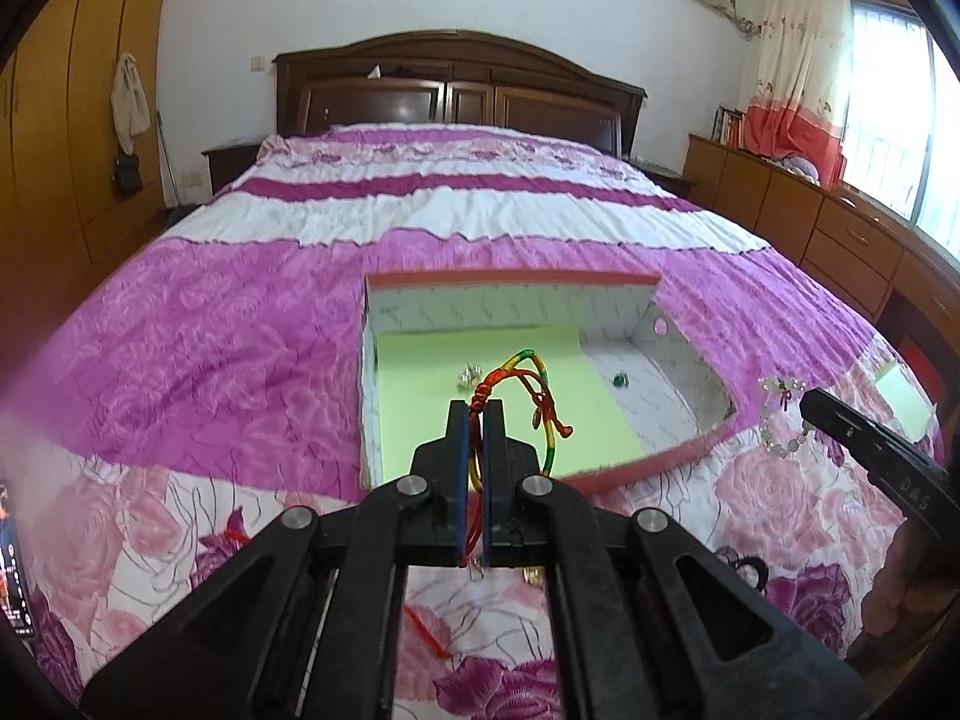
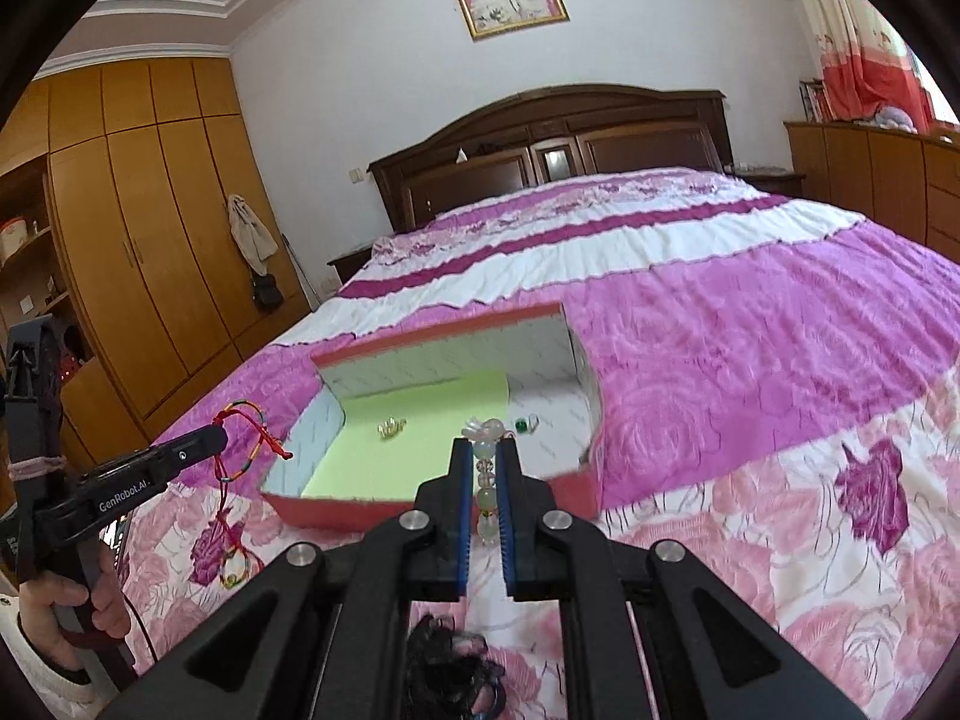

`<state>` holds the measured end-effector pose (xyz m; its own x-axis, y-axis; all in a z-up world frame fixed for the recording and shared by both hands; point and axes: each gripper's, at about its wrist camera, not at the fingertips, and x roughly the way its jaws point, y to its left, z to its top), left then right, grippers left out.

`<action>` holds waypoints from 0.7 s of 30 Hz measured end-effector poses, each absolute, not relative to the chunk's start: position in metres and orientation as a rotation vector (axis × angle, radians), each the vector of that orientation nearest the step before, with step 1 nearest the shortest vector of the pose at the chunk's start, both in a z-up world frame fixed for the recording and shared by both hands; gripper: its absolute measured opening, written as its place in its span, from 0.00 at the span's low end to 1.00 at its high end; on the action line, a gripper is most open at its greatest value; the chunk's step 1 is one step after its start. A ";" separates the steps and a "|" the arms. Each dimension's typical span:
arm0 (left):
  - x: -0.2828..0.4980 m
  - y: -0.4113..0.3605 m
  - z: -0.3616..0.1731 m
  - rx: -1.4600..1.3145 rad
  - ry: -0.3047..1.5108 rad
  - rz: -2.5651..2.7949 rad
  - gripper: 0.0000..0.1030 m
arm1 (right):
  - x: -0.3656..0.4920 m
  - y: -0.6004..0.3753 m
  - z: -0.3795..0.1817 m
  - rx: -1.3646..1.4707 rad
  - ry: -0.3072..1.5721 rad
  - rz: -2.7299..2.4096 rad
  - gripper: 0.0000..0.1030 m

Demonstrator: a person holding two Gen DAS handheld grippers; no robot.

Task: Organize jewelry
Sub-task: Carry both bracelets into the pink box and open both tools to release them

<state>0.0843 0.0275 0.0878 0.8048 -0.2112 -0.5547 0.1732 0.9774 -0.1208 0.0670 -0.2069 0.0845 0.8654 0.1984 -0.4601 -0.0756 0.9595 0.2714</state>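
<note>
The left tool (image 1: 478,414) is clenched on a braided cord bracelet of red, yellow and green thread (image 1: 528,402), whose loop hangs from the fingertips, clear of the bed. The right tool (image 2: 485,450) is clenched on a bracelet of pale, translucent round beads (image 2: 486,480), which is pinched along the line of the fingers, with a small white flower-like cluster showing at the tip.

Both pieces are held above the near edge of an open, shallow cardboard box with a red outside and white inner walls (image 1: 510,300), which lies on a bed covered by a pink and magenta rose-patterned quilt (image 1: 210,330). The box lies straight ahead of, and below, both tools, its long side running left to right. The left part of its floor is covered by a pale green sheet (image 1: 432,372), on which a small gold-coloured ornament (image 2: 391,427) rests; a small green stone piece (image 1: 619,382) sits on the bare white part to the right. Judging by position, the cord bracelet hangs over the green sheet and the bead bracelet nearer the white part, so each hand seems to have a short forward and downward move left.

"GenRobot.AI" can be read on the side of the left tool in the right wrist view; letters resembling "DAS" are seen on the right tool in the left wrist view.
</note>
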 end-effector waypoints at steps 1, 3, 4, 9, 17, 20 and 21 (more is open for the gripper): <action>0.086 0.028 0.089 -0.065 0.590 -0.202 0.00 | 0.069 -0.207 0.086 0.246 0.498 0.146 0.09; 0.090 0.027 0.091 -0.061 0.569 -0.191 0.00 | 0.075 -0.204 0.091 0.233 0.482 0.145 0.09; 0.093 0.026 0.092 -0.060 0.562 -0.188 0.00 | 0.078 -0.203 0.094 0.225 0.474 0.144 0.09; 0.107 0.024 0.093 -0.051 0.534 -0.170 0.00 | 0.098 -0.199 0.101 0.203 0.441 0.143 0.09; 0.137 0.017 0.086 -0.027 0.532 -0.141 0.00 | 0.138 -0.201 0.096 0.185 0.443 0.120 0.09; 0.150 0.016 0.079 -0.027 0.551 -0.131 0.00 | 0.155 -0.203 0.088 0.177 0.468 0.108 0.09; 0.154 0.016 0.075 -0.028 0.561 -0.128 0.00 | 0.161 -0.204 0.085 0.177 0.480 0.105 0.09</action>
<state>0.1544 0.0163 0.0755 0.8391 -0.1290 -0.5285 0.1139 0.9916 -0.0612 0.1614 -0.2042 0.0849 0.8821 0.1417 -0.4492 -0.0587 0.9793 0.1937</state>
